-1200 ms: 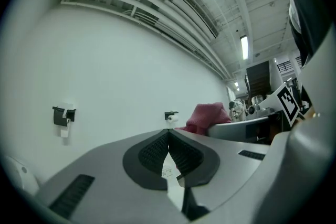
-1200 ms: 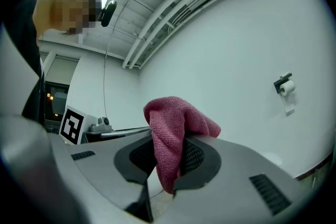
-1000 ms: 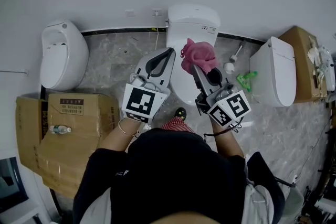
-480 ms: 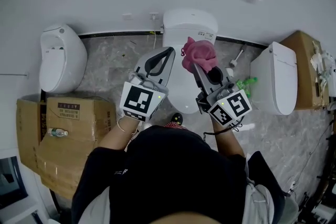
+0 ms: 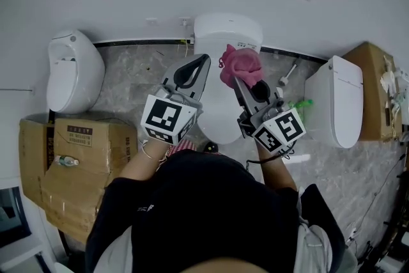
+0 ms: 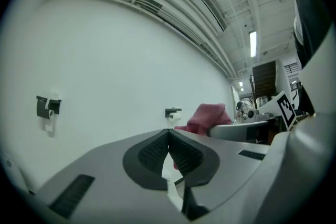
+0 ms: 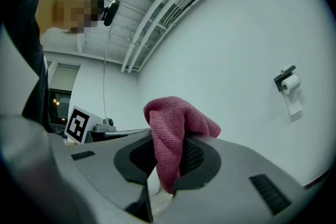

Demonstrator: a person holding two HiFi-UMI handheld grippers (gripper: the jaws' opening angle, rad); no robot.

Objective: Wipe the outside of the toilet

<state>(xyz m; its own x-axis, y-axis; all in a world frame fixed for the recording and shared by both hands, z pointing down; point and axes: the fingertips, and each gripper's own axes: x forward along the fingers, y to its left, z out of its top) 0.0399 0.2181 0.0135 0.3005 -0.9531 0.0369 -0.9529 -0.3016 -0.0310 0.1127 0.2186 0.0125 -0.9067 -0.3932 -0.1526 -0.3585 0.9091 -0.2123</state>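
Head view: a white toilet (image 5: 225, 32) stands against the wall, and both tools hang above it. The right gripper (image 5: 236, 81) has its fingers clamped on a pink cloth (image 5: 241, 65). The cloth bunches up over the fingertips, above the toilet's seat and just in front of its tank. The right gripper view confirms the hold, with a fold of cloth pinched between the pads and the rest flopping over the top. The left gripper (image 5: 204, 62) hovers beside it, over the toilet's left edge, its fingers pressed together with nothing between them. Whether the cloth touches the porcelain cannot be told, though it seems held clear. No wiped patch shows, so I judge the job barely begun: tank, lid, rim and bowl sides all seem left to do.
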